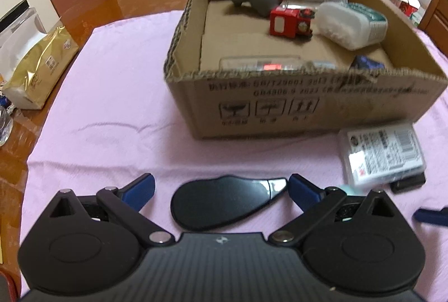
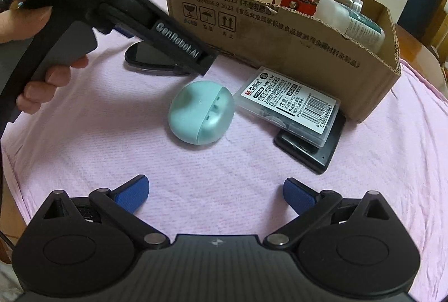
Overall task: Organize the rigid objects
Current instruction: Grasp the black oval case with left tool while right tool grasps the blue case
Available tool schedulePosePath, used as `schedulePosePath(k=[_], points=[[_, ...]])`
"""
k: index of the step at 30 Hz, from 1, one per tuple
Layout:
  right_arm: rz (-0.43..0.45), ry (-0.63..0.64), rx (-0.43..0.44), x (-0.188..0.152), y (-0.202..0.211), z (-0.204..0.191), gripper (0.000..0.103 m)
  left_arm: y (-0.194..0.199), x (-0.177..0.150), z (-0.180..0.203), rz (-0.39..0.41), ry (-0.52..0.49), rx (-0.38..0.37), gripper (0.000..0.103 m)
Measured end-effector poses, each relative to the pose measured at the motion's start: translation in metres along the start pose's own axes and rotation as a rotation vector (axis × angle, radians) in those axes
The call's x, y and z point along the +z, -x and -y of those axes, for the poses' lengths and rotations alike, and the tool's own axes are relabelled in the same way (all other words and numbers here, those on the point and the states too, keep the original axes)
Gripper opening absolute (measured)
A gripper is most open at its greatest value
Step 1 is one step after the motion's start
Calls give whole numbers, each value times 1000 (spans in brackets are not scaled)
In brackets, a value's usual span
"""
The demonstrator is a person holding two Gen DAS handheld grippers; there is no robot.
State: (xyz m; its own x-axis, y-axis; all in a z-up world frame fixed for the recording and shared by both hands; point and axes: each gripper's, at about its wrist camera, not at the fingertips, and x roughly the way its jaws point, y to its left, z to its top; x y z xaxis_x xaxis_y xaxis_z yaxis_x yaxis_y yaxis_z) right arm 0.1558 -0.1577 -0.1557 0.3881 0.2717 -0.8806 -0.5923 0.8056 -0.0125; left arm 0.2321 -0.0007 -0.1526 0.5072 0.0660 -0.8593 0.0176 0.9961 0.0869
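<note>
Left wrist view shows the cardboard box [image 1: 322, 106] partly filled with a toy train [image 1: 291, 21] and bottles, while a black teardrop-shaped object [image 1: 224, 201] lies on the table between the released left tongs [image 1: 221, 190]; right tongs [image 2: 215, 192] also spread, empty, near a mint case [image 2: 200, 113].

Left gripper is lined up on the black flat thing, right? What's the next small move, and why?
Probably ease the left gripper forward and down, then close. Its jaws are open with the black teardrop-shaped object lying flat on the pink cloth between them, not yet gripped. The cardboard box sits just beyond.
</note>
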Motion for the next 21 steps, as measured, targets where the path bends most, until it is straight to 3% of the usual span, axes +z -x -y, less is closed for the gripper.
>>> schedulePosePath(k=[6,13,21], points=[[20,5,2,-7,6,-2,103,7,-14,-15,3,9,25,102],[38,-8,-7,-10,8,-4,103,3,-23,-35,9,57,-62,102],[42,-69,-44,-7,6,-13,103,0,-18,-38,19,-46,-133,101]])
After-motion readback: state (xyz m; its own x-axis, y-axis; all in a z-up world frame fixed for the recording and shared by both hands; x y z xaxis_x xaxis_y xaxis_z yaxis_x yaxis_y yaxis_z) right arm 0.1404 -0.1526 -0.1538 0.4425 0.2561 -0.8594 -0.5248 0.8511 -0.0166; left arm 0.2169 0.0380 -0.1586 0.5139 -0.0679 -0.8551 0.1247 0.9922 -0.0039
